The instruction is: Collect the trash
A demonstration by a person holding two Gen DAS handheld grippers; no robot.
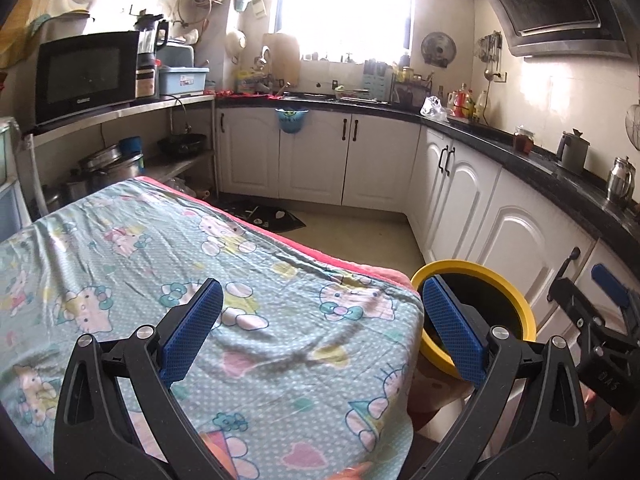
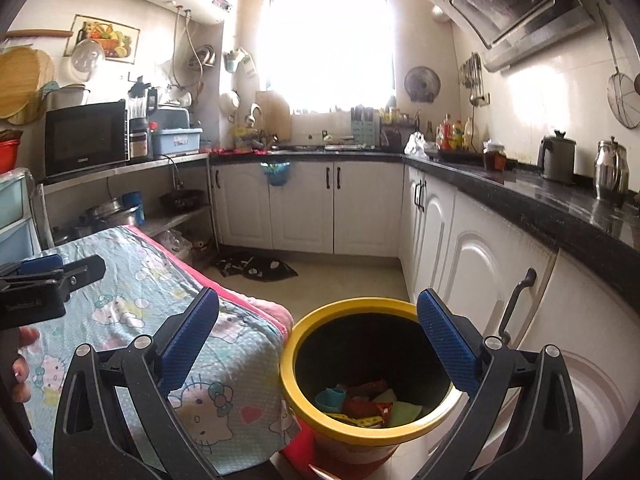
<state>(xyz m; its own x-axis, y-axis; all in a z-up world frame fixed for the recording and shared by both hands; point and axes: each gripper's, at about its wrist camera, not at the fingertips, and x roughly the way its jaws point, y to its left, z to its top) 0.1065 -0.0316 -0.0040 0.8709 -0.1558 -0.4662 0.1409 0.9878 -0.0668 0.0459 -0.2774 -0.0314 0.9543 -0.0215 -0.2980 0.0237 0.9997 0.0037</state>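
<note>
Both the left gripper and right gripper hang spread and empty, wrappers already lie in the yellow-rimmed bin, and no trash shows on the cloth-covered table, so collecting looks finished.

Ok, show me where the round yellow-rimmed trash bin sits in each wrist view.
Left wrist view: the round yellow-rimmed trash bin is at lower right, partly behind the right-hand blue finger, beside the cartoon-print cloth's corner.
Right wrist view: the bin is at bottom centre, wrappers visible inside.
Shared landmark: the black microwave at left.

The bin mouth is unobstructed, hemmed between cloth-covered table and cabinets.
</note>
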